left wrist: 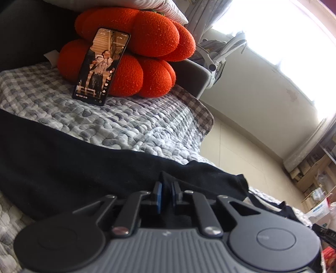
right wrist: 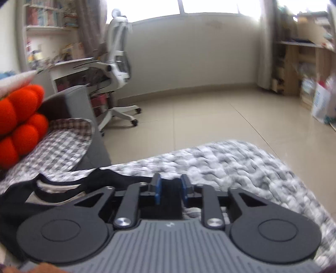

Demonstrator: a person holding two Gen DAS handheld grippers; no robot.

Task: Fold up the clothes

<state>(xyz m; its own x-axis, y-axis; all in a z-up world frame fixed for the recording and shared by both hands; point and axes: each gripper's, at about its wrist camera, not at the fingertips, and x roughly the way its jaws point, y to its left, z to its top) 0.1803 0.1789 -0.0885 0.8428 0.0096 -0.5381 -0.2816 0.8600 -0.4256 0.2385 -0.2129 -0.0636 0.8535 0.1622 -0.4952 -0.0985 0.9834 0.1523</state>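
- Here, a black garment (left wrist: 63, 159) lies spread across a grey-and-white quilted bedspread (left wrist: 126, 119), the landmark for everything else in view.
- The left gripper (left wrist: 167, 196) sits low over the bedspread's near edge, its blue-padded jaws clamped on a fold of the black garment.
- The right gripper (right wrist: 170, 190) hovers just above the bedspread, its jaws likewise clamped on black cloth; the garment (right wrist: 19, 201) trails off to that gripper's left, its neckline open and showing a pale inner lining.
- At the far end of the bedspread, two stacked orange pumpkin-shaped cushions (left wrist: 142, 52) rest under a striped pale pillow (left wrist: 151, 6).
- A phone (left wrist: 100, 65), screen lit, stands on the bedspread and leans against the cushions.
- Beyond the bedspread, across a tiled floor (right wrist: 199, 117), a white office chair (right wrist: 118, 69) stands by a cluttered desk (right wrist: 65, 63), with a bright window (right wrist: 210, 6) above the wall and wooden shelves (right wrist: 300, 56) further along.
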